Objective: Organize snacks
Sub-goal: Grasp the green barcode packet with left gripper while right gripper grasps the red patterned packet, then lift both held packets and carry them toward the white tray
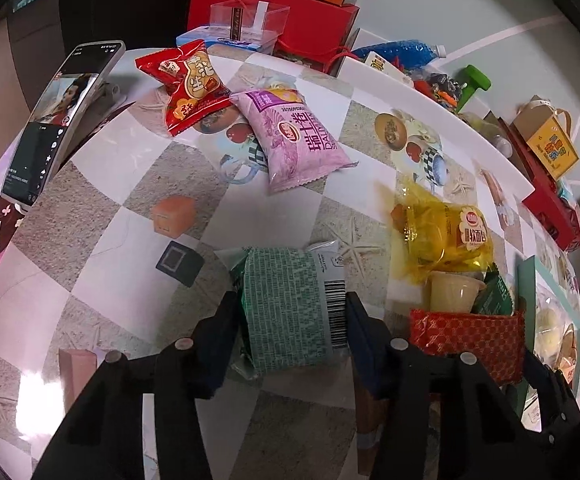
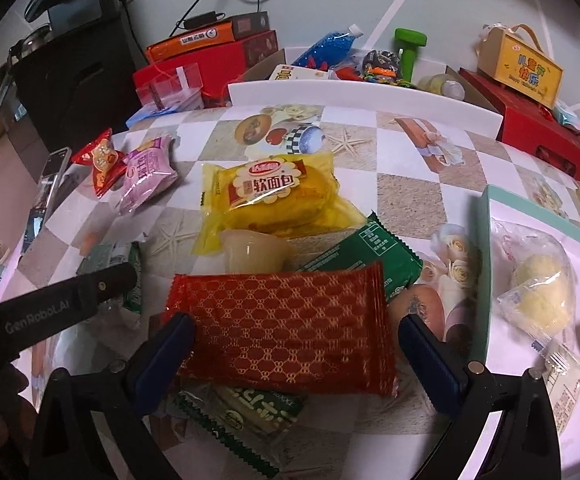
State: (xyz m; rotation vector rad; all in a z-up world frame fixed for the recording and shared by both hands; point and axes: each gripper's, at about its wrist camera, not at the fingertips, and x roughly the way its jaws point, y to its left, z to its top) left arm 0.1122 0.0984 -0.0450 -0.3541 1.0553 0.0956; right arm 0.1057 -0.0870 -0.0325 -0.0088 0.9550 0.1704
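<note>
My left gripper (image 1: 291, 320) is shut on a green-patterned snack pack (image 1: 286, 300) with a barcode, which lies on the checkered tablecloth (image 1: 130, 184); both pads press its sides. In the right wrist view that gripper's body (image 2: 50, 308) shows at the left. My right gripper (image 2: 293, 356) stands open around a red gold-patterned pack (image 2: 282, 320); the right pad is clear of it. Under and behind that pack lie a green wrapper (image 2: 369, 260), a jelly cup (image 2: 254, 252), a yellow bread pack (image 2: 266, 196) and another green pack (image 2: 242, 412).
A purple pack (image 1: 293, 136) and a red snack bag (image 1: 186, 84) lie at the far left. A phone (image 1: 58, 120) leans on a stand at the left edge. A teal tray (image 2: 485, 272) at the right holds bagged snacks (image 2: 537, 288). Red boxes (image 2: 218, 60) and a white board (image 2: 361, 92) line the back.
</note>
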